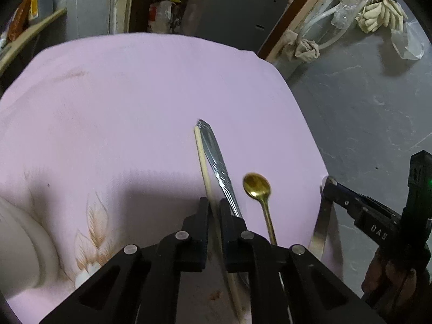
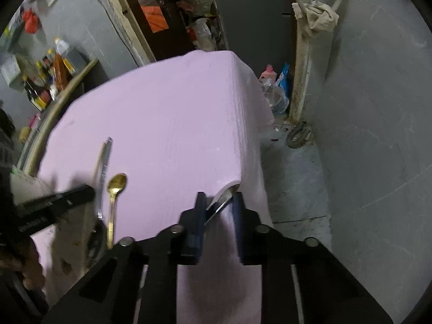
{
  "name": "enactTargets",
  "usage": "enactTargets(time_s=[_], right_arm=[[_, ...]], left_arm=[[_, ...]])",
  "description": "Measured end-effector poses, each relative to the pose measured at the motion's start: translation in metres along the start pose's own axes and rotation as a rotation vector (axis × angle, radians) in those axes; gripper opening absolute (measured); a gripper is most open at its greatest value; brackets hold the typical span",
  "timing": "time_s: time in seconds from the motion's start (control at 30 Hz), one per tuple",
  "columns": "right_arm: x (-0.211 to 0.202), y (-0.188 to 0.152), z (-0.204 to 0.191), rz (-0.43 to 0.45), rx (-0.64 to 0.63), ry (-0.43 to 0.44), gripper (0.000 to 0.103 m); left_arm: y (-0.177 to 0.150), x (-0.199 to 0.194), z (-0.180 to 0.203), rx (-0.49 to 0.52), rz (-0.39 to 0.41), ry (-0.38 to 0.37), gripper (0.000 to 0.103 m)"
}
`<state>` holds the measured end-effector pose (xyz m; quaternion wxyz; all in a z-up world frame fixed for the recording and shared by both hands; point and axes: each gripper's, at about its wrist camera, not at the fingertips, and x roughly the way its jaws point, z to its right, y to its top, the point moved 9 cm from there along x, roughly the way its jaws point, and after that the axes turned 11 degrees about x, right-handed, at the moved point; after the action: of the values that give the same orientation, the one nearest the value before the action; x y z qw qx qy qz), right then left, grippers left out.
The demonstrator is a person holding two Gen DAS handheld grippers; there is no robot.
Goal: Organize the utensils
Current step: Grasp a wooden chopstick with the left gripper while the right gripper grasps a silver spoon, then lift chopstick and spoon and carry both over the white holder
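On the pink tablecloth (image 1: 121, 108) lie a pale wooden chopstick (image 1: 202, 159), a silver knife (image 1: 218, 167) right beside it and a gold spoon (image 1: 257, 189) to their right. My left gripper (image 1: 214, 205) is shut on the chopstick, low over the cloth. My right gripper (image 2: 218, 198) holds a silver utensil (image 2: 221, 202) by its flat handle between its fingers, at the table's right edge; it also shows in the left wrist view (image 1: 322, 216). The knife (image 2: 105, 162) and gold spoon (image 2: 115, 189) show left in the right wrist view.
A white round object (image 1: 21, 245) sits at the cloth's near left. The table's right edge drops to a grey floor (image 1: 364, 108). A shelf with bottles (image 2: 51, 78) stands at far left; clutter and a dark cabinet (image 1: 237, 8) lie behind the table.
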<state>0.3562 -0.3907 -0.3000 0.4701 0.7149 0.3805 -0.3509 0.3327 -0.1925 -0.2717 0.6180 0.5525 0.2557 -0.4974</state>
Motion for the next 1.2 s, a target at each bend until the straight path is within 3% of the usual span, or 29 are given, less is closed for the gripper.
enactTargets(time_s=[0.2, 0.4, 0.67, 0.93, 1.2], right_arm=[[-0.002, -0.01, -0.007, -0.024, 0.057, 0.07, 0.01], [0.0, -0.018, -0.012, -0.027, 0.06, 0.08, 0.009], [-0.028, -0.014, -0.024, 0.061, 0.055, 0.113, 0.007], [-0.072, -0.014, -0.04, 0.174, 0.038, 0.137, 0.004], [-0.121, -0.027, -0.064, 0.287, -0.016, 0.141, 0.002]], left_arm=[[-0.007, -0.003, 0.001, -0.017, -0.044, -0.043, 0.008], [-0.006, -0.005, 0.003, 0.011, -0.064, -0.029, 0.008], [-0.003, -0.008, 0.01, 0.016, -0.058, -0.031, 0.005], [0.002, -0.042, 0.028, 0.094, 0.041, -0.065, 0.005], [-0.01, -0.105, 0.039, 0.178, 0.206, -0.116, 0.005]])
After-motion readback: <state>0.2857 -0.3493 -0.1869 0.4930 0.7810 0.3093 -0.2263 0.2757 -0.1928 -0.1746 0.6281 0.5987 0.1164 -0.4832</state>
